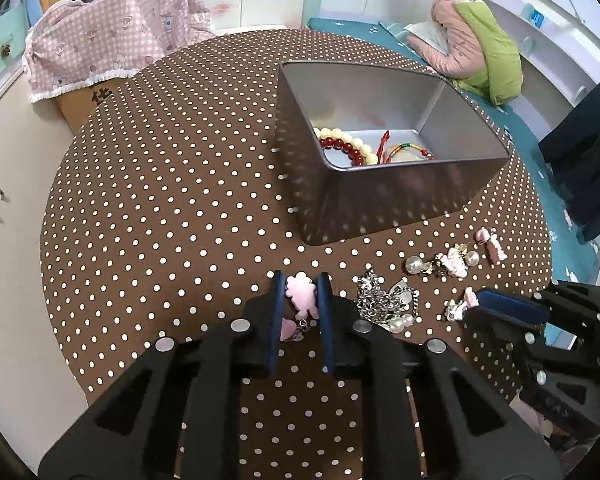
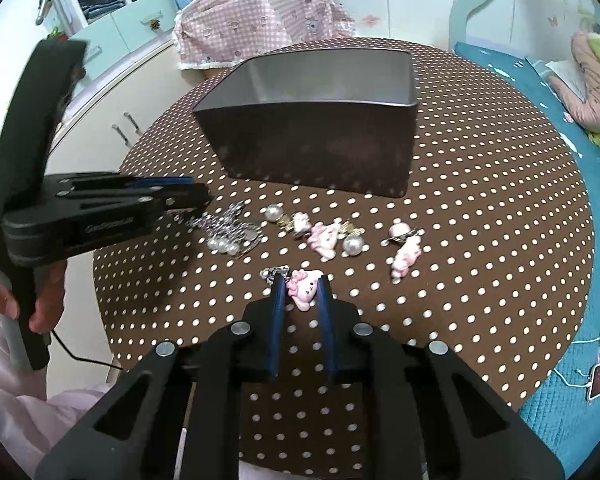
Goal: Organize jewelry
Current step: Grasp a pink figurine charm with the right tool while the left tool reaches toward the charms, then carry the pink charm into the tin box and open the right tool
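Gripping pink charm (image 1: 301, 296): left claw (image 1: 300, 300) | right claw (image 2: 303, 294) pinching pink charm | dotted brown tablecloth (image 1: 160, 208), bedroom

Brown white-dotted tablecloth (image 1: 160, 200), grey tin (image 1: 380, 200) (pink charms (image 2: 324, 236) nearby)

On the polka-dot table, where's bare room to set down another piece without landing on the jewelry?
The tablecloth is bare left of the metal tin, toward the pink checked cloth. It is crowded in front of the tin: silver chain, pearl earrings and pink charms lie close together.
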